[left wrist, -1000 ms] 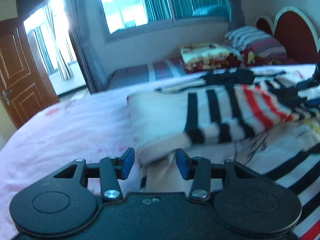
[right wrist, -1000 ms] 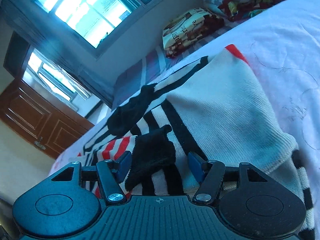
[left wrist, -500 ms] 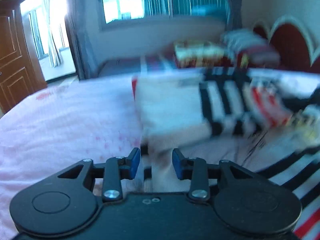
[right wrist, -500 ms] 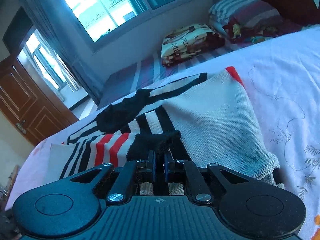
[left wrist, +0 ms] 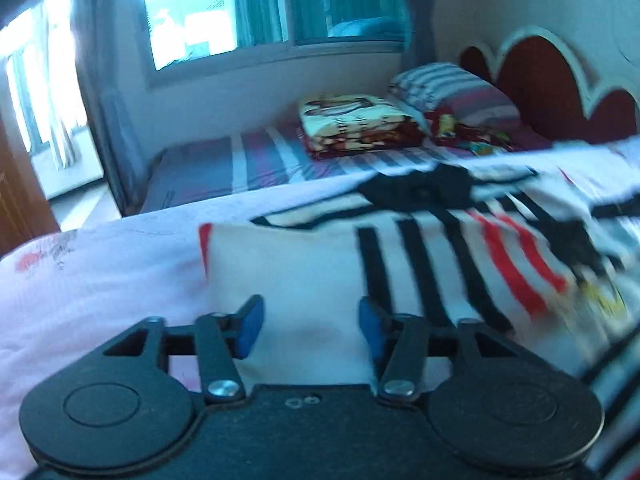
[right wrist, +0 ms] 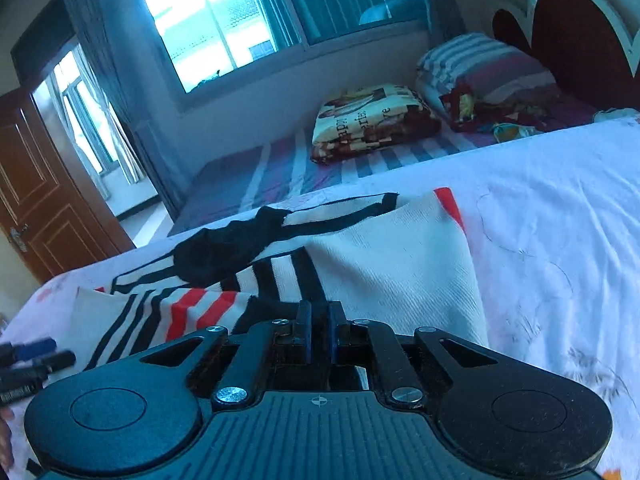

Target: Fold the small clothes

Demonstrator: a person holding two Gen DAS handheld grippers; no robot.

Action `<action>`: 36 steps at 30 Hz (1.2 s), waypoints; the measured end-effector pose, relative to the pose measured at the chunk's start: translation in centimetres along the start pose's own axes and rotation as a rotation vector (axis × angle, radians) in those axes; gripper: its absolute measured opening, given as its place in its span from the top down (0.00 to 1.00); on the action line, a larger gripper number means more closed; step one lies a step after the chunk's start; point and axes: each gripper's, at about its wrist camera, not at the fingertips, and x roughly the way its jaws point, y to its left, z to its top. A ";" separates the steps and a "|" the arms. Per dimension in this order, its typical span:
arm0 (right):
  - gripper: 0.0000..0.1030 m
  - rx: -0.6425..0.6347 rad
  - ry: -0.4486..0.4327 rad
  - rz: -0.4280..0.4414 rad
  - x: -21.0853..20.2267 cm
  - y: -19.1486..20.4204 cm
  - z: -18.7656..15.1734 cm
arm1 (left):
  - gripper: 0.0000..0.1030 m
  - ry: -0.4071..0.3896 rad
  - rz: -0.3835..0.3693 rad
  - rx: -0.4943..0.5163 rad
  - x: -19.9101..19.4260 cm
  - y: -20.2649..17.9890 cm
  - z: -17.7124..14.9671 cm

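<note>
A white knitted sweater (left wrist: 304, 264) with black and red stripes lies spread on the bed, its black collar (left wrist: 416, 190) at the far side. My left gripper (left wrist: 310, 328) hovers over the sweater's plain white folded part. Its jaws are opening, and the blue pads stand apart from the cloth seen between them. In the right wrist view the same sweater (right wrist: 400, 264) lies ahead. My right gripper (right wrist: 319, 332) is shut on the sweater's black cuff (right wrist: 264, 312). The left gripper's fingertips (right wrist: 38, 349) show at the lower left edge.
The sweater rests on a pale flowered bedsheet (right wrist: 540, 220). Beyond it is a second bed with a folded patterned blanket (right wrist: 372, 120), a striped pillow (right wrist: 476, 64) and a red headboard (right wrist: 576, 32). A brown door (right wrist: 40, 200) is at the left.
The right gripper shut on the black cuff and rolled level. The left gripper narrowed, then widened again, and moved over the sweater's white folded part.
</note>
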 end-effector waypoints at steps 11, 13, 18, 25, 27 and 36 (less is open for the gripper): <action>0.93 -0.167 0.073 -0.007 6.3 2.2 -0.5 | 0.28 0.096 -0.048 -0.049 9.6 5.0 2.6; 0.92 -0.179 0.080 -0.025 6.3 2.6 -0.2 | 0.32 0.088 -0.037 -0.087 8.8 5.3 2.6; 0.92 -0.198 0.017 0.081 5.4 6.4 0.9 | 0.39 -0.035 -0.074 -0.039 3.8 0.0 2.9; 0.93 -0.267 0.149 0.103 10.6 10.9 -1.2 | 0.34 0.056 -0.102 0.022 6.5 -5.6 1.1; 0.93 -0.286 0.148 0.108 10.3 10.4 -1.2 | 0.32 0.031 -0.120 0.012 5.9 -4.6 0.3; 0.93 -0.251 0.126 -0.020 6.5 3.6 -1.5 | 0.32 0.024 -0.037 -0.008 2.2 0.4 -2.1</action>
